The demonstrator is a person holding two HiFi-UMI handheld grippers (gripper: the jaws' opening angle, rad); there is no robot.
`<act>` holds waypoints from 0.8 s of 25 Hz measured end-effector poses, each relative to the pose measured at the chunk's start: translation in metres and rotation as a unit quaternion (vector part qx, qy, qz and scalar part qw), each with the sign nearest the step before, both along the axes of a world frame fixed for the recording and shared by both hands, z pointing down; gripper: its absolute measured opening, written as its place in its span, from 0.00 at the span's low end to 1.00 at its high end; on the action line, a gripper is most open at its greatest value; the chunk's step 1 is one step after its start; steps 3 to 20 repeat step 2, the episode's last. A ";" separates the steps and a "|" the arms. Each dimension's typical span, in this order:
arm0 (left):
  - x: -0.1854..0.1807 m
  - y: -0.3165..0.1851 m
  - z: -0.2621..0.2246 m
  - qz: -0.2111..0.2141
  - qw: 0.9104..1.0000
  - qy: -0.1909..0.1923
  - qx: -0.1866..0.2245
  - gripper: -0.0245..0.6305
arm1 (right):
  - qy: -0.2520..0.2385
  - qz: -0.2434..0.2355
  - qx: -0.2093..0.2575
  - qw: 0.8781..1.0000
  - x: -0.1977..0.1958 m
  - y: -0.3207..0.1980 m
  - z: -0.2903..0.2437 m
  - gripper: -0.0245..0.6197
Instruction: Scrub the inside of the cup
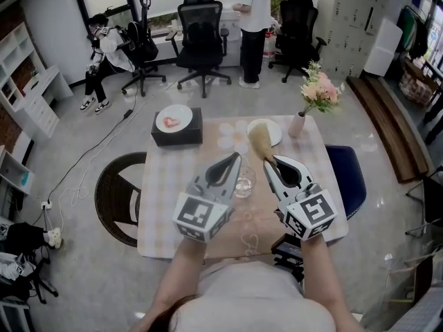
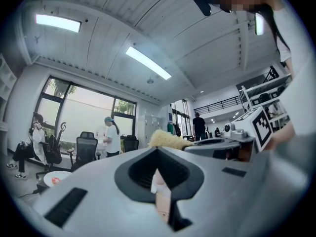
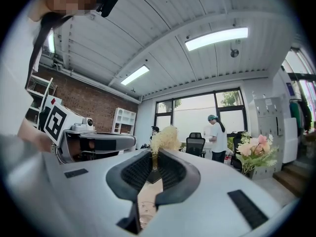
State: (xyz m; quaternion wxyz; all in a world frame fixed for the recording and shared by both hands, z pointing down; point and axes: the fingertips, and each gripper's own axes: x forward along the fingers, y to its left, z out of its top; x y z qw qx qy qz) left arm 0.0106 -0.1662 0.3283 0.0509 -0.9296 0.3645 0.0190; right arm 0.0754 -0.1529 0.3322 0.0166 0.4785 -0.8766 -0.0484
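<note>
A clear glass cup [image 1: 243, 183] stands on the checked table [image 1: 166, 206], between my two grippers. My left gripper [image 1: 234, 160] hovers just left of and above the cup, pointing level; its jaws are shut with nothing visibly between them, as the left gripper view [image 2: 158, 152] also shows. My right gripper [image 1: 270, 162] is shut on the thin handle of a brush with a fluffy yellowish head [image 1: 260, 140]. That head sticks out past the jaw tips, beyond the cup. In the right gripper view the brush head [image 3: 165, 139] rises right over the gripper [image 3: 154, 156].
A white plate [image 1: 275, 131] lies behind the brush head. A vase of pink flowers [image 1: 299, 123] stands at the table's far right. A black box with a plate on it [image 1: 177, 135] sits at the far left corner. Chairs flank the table [image 1: 114, 196], [image 1: 348, 178].
</note>
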 end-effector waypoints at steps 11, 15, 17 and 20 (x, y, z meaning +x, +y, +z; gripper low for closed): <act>-0.001 -0.001 -0.001 -0.003 1.000 0.000 -0.002 0.06 | -0.002 0.002 0.002 1.000 0.000 0.000 0.000 0.10; -0.001 -0.001 -0.001 -0.003 1.000 0.000 -0.002 0.06 | -0.002 0.002 0.002 1.000 0.000 0.000 0.000 0.10; -0.001 -0.001 -0.001 -0.003 1.000 0.000 -0.002 0.06 | -0.002 0.002 0.002 1.000 0.000 0.000 0.000 0.10; -0.001 -0.001 -0.001 -0.003 1.000 0.000 -0.002 0.06 | -0.002 0.002 0.002 1.000 0.000 0.000 0.000 0.10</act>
